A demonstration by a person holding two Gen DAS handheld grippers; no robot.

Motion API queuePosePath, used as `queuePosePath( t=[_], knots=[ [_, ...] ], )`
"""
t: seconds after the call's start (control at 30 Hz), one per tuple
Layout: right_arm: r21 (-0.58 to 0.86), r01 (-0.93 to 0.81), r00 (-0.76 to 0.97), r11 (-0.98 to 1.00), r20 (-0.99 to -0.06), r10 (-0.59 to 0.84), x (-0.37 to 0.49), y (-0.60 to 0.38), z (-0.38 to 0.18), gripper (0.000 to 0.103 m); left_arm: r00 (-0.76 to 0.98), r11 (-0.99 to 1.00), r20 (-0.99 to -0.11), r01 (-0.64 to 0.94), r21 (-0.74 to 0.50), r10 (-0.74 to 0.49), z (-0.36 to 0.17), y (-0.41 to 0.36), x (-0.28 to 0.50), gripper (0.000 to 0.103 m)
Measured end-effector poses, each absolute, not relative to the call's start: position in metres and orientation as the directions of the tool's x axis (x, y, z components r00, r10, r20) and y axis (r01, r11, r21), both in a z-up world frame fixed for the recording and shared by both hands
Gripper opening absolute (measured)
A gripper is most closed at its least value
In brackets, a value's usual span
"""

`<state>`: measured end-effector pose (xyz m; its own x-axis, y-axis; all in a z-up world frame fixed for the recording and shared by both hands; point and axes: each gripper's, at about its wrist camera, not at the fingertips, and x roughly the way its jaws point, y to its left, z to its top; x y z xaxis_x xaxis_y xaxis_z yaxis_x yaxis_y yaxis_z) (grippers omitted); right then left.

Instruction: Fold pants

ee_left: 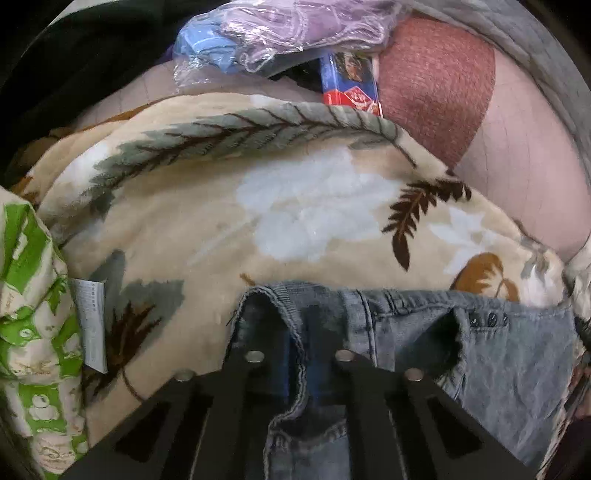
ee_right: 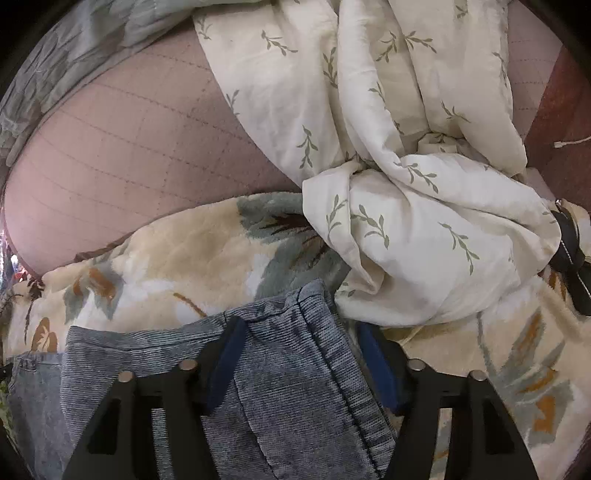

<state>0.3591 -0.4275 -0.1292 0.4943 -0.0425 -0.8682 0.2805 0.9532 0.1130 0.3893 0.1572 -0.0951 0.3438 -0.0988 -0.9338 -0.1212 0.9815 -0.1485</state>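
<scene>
Grey-blue denim pants (ee_left: 498, 354) lie on a cream fleece blanket with leaf print (ee_left: 207, 221). In the left wrist view my left gripper (ee_left: 301, 354) is shut on a folded edge of the pants near the waistband and a pocket. In the right wrist view the pants (ee_right: 280, 369) run between the two fingers of my right gripper (ee_right: 303, 354). Its jaws stand apart on either side of the denim hem, with the right blue pad (ee_right: 376, 365) clear of the cloth.
A green and white printed cloth (ee_left: 29, 332) lies at the left. A plastic bag of purple and blue fabric (ee_left: 280, 29), a box (ee_left: 351, 85) and a reddish knit (ee_left: 436, 81) lie beyond the blanket. A bunched white leaf-print duvet (ee_right: 406, 147) lies just beyond my right gripper, on a pink sheet (ee_right: 122, 147).
</scene>
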Motion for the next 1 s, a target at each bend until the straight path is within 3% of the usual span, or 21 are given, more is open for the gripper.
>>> queuePosePath(
  t=[0.07, 0.2, 0.57, 0.73, 1.0],
  knots=[
    [0.109, 0.287, 0.498, 0.952, -0.866, -0.052, 0.358, -0.428, -0.128, 0.032, 0.36, 0.977, -0.927, -0.133, -0.166, -0.109, -0.097, 0.16, 0.39, 0.004],
    [0.142, 0.269, 0.526, 0.953, -0.85, -0.021, 0.344, -0.431, -0.12, 0.017, 0.414, 0.976, -0.904, -0.132, -0.175, -0.106, -0.084, 0.165, 0.38, 0.003],
    [0.239, 0.271, 0.667, 0.932, -0.745, -0.003, 0.267, -0.446, -0.05, 0.016, 0.57, 0.945, -0.794, -0.088, -0.315, -0.212, 0.013, 0.178, 0.324, 0.003],
    [0.285, 0.256, 0.714, 0.924, -0.7, 0.018, 0.21, -0.448, -0.019, 0.016, 0.627, 0.93, -0.735, -0.045, -0.365, -0.258, 0.056, 0.188, 0.257, 0.003],
    [0.346, 0.203, 0.747, 0.916, -0.659, 0.084, 0.088, -0.441, -0.031, 0.016, 0.663, 0.917, -0.693, -0.026, -0.399, -0.283, 0.058, 0.212, 0.127, 0.003]
  ],
)
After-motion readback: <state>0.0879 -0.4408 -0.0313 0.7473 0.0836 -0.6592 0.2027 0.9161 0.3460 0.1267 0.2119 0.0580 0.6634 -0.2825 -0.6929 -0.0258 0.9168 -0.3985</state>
